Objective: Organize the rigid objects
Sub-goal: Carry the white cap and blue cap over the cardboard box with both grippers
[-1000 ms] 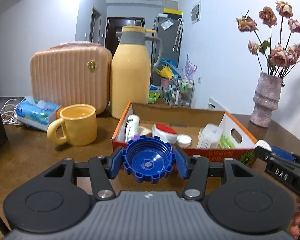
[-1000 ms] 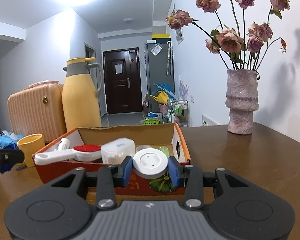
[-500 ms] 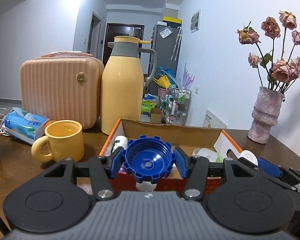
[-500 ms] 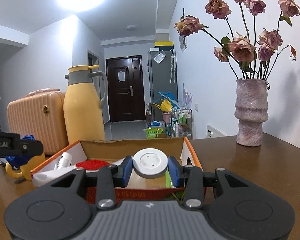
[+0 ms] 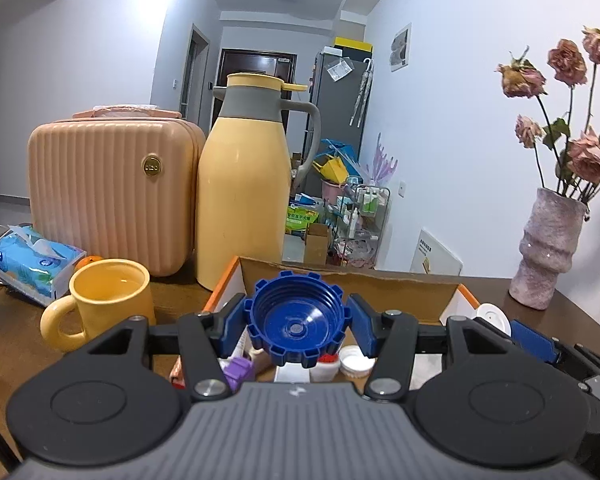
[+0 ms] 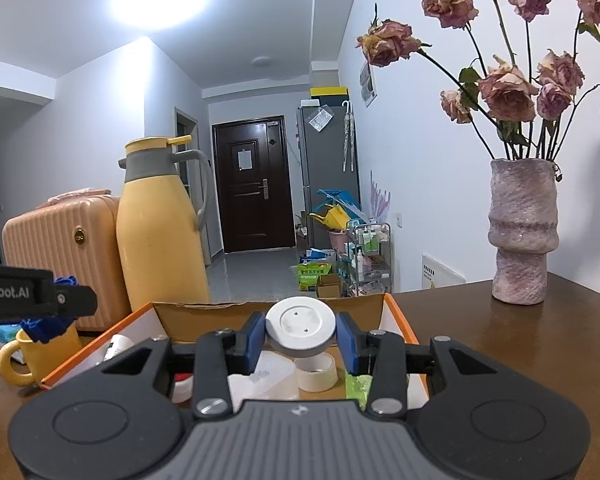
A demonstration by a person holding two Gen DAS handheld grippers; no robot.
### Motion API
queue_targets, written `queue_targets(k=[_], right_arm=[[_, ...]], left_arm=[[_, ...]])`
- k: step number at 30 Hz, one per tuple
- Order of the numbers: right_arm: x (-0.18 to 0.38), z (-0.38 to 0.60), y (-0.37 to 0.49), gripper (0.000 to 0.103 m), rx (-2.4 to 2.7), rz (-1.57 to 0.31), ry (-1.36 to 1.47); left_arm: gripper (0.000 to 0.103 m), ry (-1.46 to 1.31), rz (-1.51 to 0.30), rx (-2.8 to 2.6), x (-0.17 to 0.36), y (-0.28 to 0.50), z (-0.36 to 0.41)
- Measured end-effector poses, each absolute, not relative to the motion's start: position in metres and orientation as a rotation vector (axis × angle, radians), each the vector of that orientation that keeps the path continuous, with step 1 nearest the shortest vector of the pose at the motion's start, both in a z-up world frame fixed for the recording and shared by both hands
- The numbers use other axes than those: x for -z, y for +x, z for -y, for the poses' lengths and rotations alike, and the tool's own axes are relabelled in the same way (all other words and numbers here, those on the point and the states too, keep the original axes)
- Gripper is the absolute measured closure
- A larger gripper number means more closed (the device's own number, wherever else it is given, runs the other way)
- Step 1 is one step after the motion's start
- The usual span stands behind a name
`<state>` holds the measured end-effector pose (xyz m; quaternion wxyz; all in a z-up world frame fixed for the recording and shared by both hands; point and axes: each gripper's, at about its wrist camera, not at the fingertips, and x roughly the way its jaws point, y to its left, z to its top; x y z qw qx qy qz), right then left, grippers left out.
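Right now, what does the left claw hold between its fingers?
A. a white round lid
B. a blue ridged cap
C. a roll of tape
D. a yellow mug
B. In the left wrist view the left claw is closed on a blue ridged cap, its hollow side facing the camera, above the cardboard box; the yellow mug stands apart on the table.

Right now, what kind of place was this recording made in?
Most likely a lived-in flat: a wooden dining table by a hallway with a dark front door, a grey fridge, and a vase of dried roses.
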<state>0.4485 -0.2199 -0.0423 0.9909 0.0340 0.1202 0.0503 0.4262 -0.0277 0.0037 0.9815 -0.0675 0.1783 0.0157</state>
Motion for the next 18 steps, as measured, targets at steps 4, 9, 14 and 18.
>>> queue_targets(k=[4,9,14,18], right_arm=[[0.043,0.218,0.461,0.065,-0.094,-0.247,0.069],[0.044,0.218,0.475,0.065,-0.091,-0.251,0.067],[0.047,0.216,0.488,0.065,-0.092,-0.264,0.058],[0.048,0.215,0.496,0.065,-0.093,-0.27,0.047]], left_arm=[[0.048,-0.141,-0.36,-0.038,-0.005,0.439,0.023],[0.048,-0.127,-0.364,-0.047,-0.005,0.454,0.022],[0.048,-0.124,-0.376,-0.054,-0.002,0.468,0.019],[0.048,-0.122,-0.383,-0.06,-0.001,0.48,0.014]])
